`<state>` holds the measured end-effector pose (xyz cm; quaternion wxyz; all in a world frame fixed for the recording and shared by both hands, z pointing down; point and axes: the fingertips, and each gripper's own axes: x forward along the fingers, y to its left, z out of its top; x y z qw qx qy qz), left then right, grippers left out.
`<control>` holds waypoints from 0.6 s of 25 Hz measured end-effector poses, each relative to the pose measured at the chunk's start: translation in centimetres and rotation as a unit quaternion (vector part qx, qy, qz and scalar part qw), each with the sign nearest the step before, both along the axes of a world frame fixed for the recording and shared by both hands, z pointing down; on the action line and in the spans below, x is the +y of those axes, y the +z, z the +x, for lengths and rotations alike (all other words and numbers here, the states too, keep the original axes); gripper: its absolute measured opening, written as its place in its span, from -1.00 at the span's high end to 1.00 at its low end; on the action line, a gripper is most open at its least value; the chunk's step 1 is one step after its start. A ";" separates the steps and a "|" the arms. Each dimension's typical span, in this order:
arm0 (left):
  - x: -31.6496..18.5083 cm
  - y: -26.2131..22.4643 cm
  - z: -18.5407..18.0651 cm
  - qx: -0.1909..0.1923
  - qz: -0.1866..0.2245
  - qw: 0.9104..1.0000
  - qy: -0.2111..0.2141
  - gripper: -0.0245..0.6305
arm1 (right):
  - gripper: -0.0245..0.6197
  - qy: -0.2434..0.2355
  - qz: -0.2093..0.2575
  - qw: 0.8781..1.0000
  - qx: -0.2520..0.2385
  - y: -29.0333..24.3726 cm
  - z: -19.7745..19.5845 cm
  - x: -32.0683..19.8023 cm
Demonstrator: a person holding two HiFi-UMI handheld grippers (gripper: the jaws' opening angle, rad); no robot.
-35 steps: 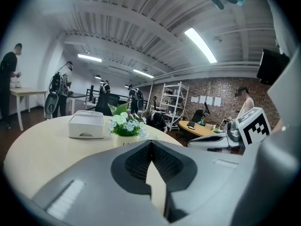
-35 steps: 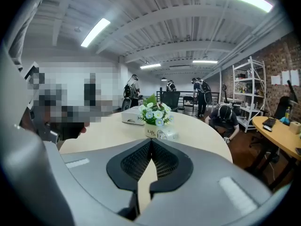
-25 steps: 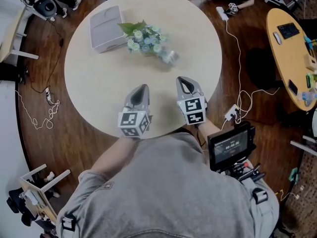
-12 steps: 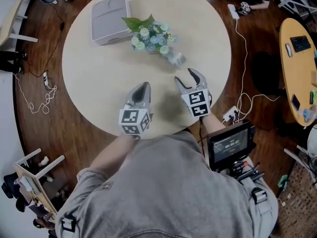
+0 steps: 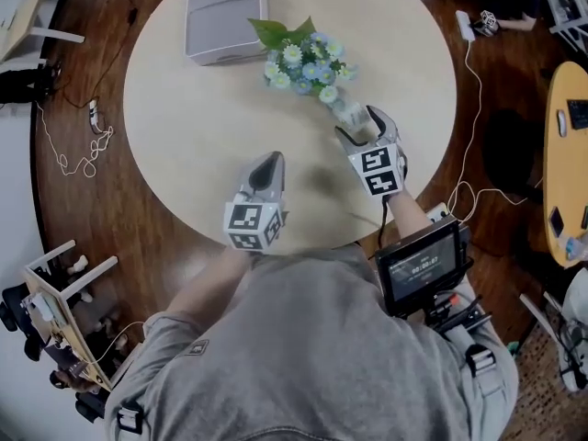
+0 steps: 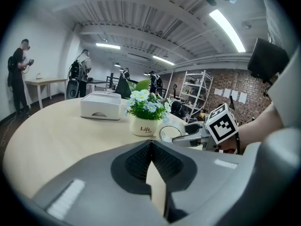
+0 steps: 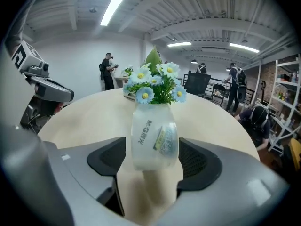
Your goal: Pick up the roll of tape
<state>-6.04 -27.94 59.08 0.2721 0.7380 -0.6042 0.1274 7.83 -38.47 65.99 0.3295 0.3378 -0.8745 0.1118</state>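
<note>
A clear roll of tape (image 5: 347,113) stands on edge on the round table (image 5: 184,127), just in front of a small pot of flowers (image 5: 303,62). My right gripper (image 5: 358,123) reaches it from the near right. Its jaws are opening, one on each side of the tape roll (image 7: 154,138), and the pads do not press on it. My left gripper (image 5: 267,162) is shut and holds nothing, hovering over bare table near the front edge, well left of the tape. In the left gripper view, the tape roll (image 6: 170,133) sits beside the right gripper (image 6: 188,138).
A white rectangular box (image 5: 223,15) lies at the table's far left, behind the flowers. Cables and a power strip (image 5: 466,24) lie on the wooden floor around the table. A monitor (image 5: 421,266) hangs at the person's right side. Other people stand in the background.
My right gripper went forward and right to the tape, and its jaws went from shut to wide open around the roll. The left gripper stayed shut near the front edge.
</note>
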 end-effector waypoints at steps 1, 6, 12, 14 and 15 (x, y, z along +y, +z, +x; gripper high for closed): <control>0.1 0.1 -0.1 0.000 -0.002 1.000 -0.003 0.92 | -0.21 -0.006 -0.002 1.000 0.003 0.3 -0.3 -0.1; 0.3 0.5 -0.8 -0.003 -0.009 1.000 -0.016 0.92 | -0.05 -0.020 0.002 1.000 0.017 0.6 -1.2 -0.7; 0.2 0.5 -1.1 -0.006 -0.009 1.000 -0.018 0.92 | 0.17 -0.010 0.018 0.999 0.033 0.7 -1.1 -1.3; 0.2 0.3 -1.1 -0.008 -0.007 1.000 -0.019 0.92 | 0.17 -0.009 0.015 0.999 0.027 0.5 -1.1 -1.2; 0.2 0.2 -1.1 -0.009 -0.006 1.000 -0.019 0.92 | 0.18 -0.009 0.014 1.000 0.023 0.4 -1.1 -1.2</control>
